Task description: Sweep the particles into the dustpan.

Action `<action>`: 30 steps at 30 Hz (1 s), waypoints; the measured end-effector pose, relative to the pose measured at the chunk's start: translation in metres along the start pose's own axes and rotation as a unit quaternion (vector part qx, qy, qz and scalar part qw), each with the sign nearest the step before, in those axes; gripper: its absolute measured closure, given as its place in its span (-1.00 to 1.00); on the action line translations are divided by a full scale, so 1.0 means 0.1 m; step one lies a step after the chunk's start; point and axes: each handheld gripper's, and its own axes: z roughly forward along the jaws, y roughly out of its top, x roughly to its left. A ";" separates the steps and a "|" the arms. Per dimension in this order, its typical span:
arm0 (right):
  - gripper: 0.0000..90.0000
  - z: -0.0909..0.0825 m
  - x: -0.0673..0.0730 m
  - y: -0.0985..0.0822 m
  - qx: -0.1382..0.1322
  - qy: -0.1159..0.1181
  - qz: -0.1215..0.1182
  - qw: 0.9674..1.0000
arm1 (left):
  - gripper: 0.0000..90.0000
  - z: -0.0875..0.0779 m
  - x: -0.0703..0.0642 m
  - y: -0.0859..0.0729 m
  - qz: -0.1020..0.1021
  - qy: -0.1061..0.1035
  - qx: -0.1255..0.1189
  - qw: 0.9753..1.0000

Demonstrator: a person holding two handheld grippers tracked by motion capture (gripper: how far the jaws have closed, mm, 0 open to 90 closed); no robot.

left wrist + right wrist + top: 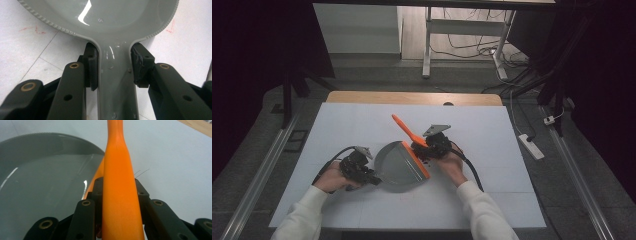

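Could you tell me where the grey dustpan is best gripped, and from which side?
Grip the grey dustpan by its narrow handle neck, approaching from the person's left, opposite its orange lip. The neck fits between the jaws, whereas the pan is far wider. The left tool holds it there already, pads on both sides.

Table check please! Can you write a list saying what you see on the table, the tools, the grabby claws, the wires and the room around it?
Surface: white table, wooden far edge.
Job's things: grey dustpan with an orange front lip; orange brush handle beside it.
Clutter: nothing seen.
Grippers: left gripper shut on the dustpan's handle; right gripper shut on the brush handle.
Cables: one black cable trails from each gripper.
Surroundings: power strip on the floor, desk frame behind.
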 end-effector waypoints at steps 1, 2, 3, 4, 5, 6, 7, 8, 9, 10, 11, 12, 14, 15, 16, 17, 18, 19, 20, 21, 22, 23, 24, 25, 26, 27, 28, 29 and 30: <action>0.57 0.00 0.01 0.00 -0.001 0.003 0.000 1.000 | 0.37 0.00 0.00 0.00 0.000 0.000 0.000 1.000; 0.57 0.01 0.04 0.01 -0.001 0.006 -0.001 1.000 | 0.37 0.00 0.00 0.00 0.000 0.000 0.000 1.000; 0.57 0.01 0.05 0.01 -0.001 0.006 -0.003 1.000 | 0.37 0.00 0.00 0.00 0.000 0.000 0.000 1.000; 0.57 0.01 0.05 0.01 -0.001 0.006 -0.003 1.000 | 0.37 0.00 0.00 0.00 0.000 0.000 0.000 1.000; 0.57 0.01 0.07 0.02 -0.002 0.011 -0.003 1.000 | 0.37 0.00 0.00 0.00 0.000 0.000 0.000 1.000; 0.57 0.01 0.07 0.02 -0.002 0.011 -0.003 1.000 | 0.37 0.00 0.00 0.00 0.000 0.000 0.000 1.000; 0.57 0.02 0.08 0.02 -0.003 0.013 -0.003 1.000 | 0.37 0.00 0.00 0.00 0.000 0.000 0.000 1.000; 0.57 0.02 0.10 0.03 -0.002 0.014 -0.005 1.000 | 0.37 0.00 0.00 0.00 0.000 0.000 0.000 1.000; 0.57 0.02 0.11 0.03 -0.002 0.013 -0.007 1.000 | 0.37 0.00 0.00 0.00 0.000 0.000 0.000 1.000; 0.57 0.02 0.12 0.04 -0.002 0.014 -0.007 1.000 | 0.37 0.00 0.00 0.00 0.000 0.000 0.000 1.000; 0.57 0.02 0.13 0.04 -0.003 0.015 -0.009 1.000 | 0.37 0.00 0.00 0.00 0.001 0.000 0.000 1.000; 0.57 0.02 0.14 0.05 -0.003 0.014 -0.011 1.000 | 0.37 0.00 0.00 0.00 0.001 0.000 0.000 1.000; 0.57 0.01 0.16 0.05 -0.005 0.016 -0.010 1.000 | 0.37 0.00 0.00 0.00 0.000 0.000 0.000 1.000; 0.57 0.00 0.17 0.06 -0.011 0.027 -0.006 1.000 | 0.37 0.00 0.00 0.00 0.000 0.000 0.000 1.000; 0.57 -0.01 0.18 0.07 -0.014 0.033 -0.002 0.999 | 0.37 0.00 0.00 0.00 0.000 0.000 0.000 1.000; 0.57 -0.01 0.18 0.07 -0.014 0.033 -0.002 0.999 | 0.37 0.00 0.00 0.00 0.000 0.000 0.001 1.000; 0.57 -0.01 0.19 0.08 -0.015 0.040 -0.001 0.999 | 0.37 0.00 0.00 0.00 0.000 0.000 0.001 1.000; 0.57 -0.01 0.25 0.10 -0.013 0.048 -0.010 0.999 | 0.37 0.00 0.00 0.00 0.000 0.000 0.000 1.000; 0.57 -0.01 0.25 0.10 -0.013 0.048 -0.010 0.999 | 0.37 0.00 0.00 0.00 0.000 0.000 0.000 1.000; 0.57 -0.01 0.27 0.11 -0.014 0.054 -0.017 0.998 | 0.37 0.00 0.00 0.00 0.001 0.000 0.000 1.000; 0.57 -0.06 0.29 0.15 -0.027 0.059 -0.018 0.998 | 0.37 0.00 0.00 0.00 0.001 0.000 0.000 1.000; 0.57 -0.06 0.29 0.15 -0.027 0.059 -0.018 0.998 | 0.37 0.00 0.00 0.00 0.001 0.001 0.000 1.000; 0.57 -0.09 0.28 0.16 -0.034 0.056 -0.016 0.998 | 0.37 0.00 0.00 0.00 0.001 0.001 0.000 1.000; 0.57 -0.17 0.24 0.18 -0.048 0.041 -0.011 0.998 | 0.37 0.00 0.00 0.00 0.001 0.001 0.000 1.000; 0.57 -0.17 0.24 0.18 -0.048 0.041 -0.011 0.998 | 0.37 0.00 0.00 0.00 0.001 0.001 0.000 1.000; 0.57 -0.25 0.18 0.18 -0.060 0.027 -0.001 0.998 | 0.37 0.00 0.00 0.00 0.001 0.000 0.000 1.000; 0.57 -0.25 0.18 0.18 -0.060 0.027 -0.001 0.998 | 0.37 0.00 0.00 0.00 0.001 0.000 0.000 1.000; 0.57 -0.28 0.14 0.18 -0.064 0.021 0.004 0.998 | 0.37 0.00 0.00 0.00 0.001 -0.001 0.000 1.000; 0.57 -0.33 0.07 0.16 -0.068 0.011 0.015 0.997 | 0.37 0.00 0.00 0.00 0.001 -0.001 0.000 1.000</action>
